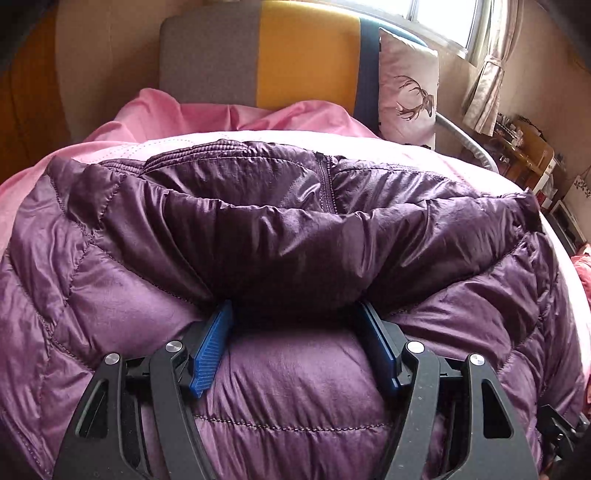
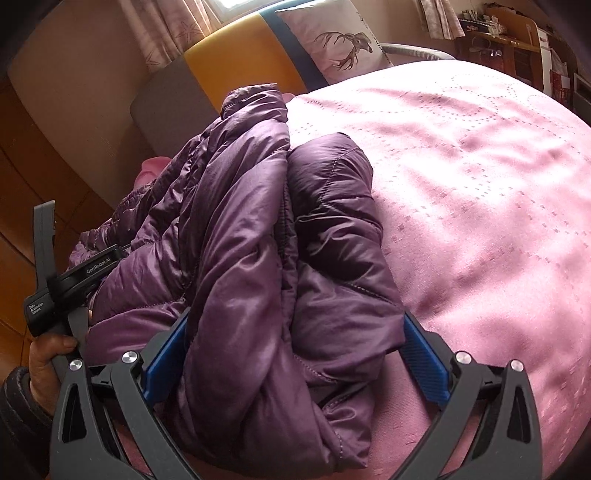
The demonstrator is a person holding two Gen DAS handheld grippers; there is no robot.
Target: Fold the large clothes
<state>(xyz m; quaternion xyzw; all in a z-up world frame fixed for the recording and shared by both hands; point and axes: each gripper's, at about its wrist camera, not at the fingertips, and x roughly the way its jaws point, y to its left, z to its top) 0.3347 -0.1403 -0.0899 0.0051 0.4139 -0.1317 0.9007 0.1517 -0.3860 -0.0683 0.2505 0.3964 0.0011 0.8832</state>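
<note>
A purple quilted down jacket (image 1: 295, 236) is lying on a bed covered in a pink dotted bedspread (image 2: 480, 192), bunched into thick folds near the bed's edge. In the left wrist view a dark puffy fold of it is sitting between the blue pads of the left gripper (image 1: 297, 314), which is pinching that bulge at a medium spread. In the right wrist view the right gripper (image 2: 295, 332) is straddling a thick bundle of the jacket with its jaws spread as wide as they go; the blue pads are sitting right at the fabric's sides, though whether they are pressing is hard to tell. A hand (image 2: 44, 365) is gripping the left tool's handle at the lower left. Beyond the jacket, a loose pink sheet (image 1: 221, 114), a grey-and-yellow headboard (image 1: 306, 55) and a deer-print pillow (image 1: 410, 92) are standing by a curtained window (image 1: 443, 18).
</note>
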